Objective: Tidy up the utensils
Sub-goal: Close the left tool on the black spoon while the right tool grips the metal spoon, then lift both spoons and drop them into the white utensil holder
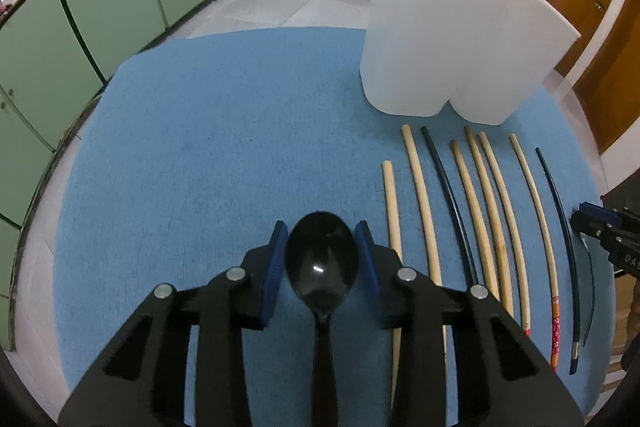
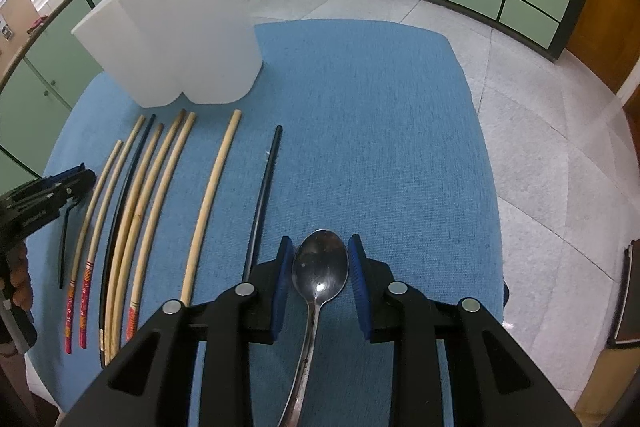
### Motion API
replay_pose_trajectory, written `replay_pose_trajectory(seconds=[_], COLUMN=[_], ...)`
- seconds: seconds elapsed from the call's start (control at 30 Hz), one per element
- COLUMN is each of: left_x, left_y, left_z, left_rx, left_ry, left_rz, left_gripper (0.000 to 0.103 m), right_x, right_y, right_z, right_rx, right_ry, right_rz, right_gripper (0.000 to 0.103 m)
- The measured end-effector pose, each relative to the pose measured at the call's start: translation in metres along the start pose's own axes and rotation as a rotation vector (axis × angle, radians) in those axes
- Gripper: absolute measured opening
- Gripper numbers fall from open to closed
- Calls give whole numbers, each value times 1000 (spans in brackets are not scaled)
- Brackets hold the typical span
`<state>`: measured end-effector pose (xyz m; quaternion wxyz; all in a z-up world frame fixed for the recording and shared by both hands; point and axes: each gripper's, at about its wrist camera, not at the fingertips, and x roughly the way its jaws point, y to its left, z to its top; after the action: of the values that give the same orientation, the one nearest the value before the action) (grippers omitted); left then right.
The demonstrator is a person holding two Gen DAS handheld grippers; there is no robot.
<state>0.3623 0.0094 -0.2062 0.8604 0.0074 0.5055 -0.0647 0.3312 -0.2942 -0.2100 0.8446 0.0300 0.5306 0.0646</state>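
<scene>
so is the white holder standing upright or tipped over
Upright: the white holder stands on its base on the blue mat, open top up, behind the row of chopsticks.

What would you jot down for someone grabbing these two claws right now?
Left claw: pads at the bowl of a black spoon; whether they grip it is unclear.
Right claw: pads at the bowl of a metal spoon, same doubt.
Eight chopsticks lie in a row on the blue mat, between the claws.
White holder stands behind them; its inside can't be seen.
Done: nothing visibly stored.
Left: probably both spoons, then the chopsticks, into the holder.
</scene>
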Motion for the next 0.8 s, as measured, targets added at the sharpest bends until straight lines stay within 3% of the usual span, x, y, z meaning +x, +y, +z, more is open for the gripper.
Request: replay_pose_trajectory(seconds=[0.4,0.8], left_x=[-62,-118], left_y=[0,-18], left_z=[-13,15], left_rx=[-37,-56], left_ry=[-241,-422], left_rz=[-17,-89], left_gripper=[33,33], right_x=[-74,-133], right_y=[7,12], right_z=[-5,25], right_rx=[-17,-19], right_ry=[-267,-437], right_rz=[25,91], right_gripper=[28,28])
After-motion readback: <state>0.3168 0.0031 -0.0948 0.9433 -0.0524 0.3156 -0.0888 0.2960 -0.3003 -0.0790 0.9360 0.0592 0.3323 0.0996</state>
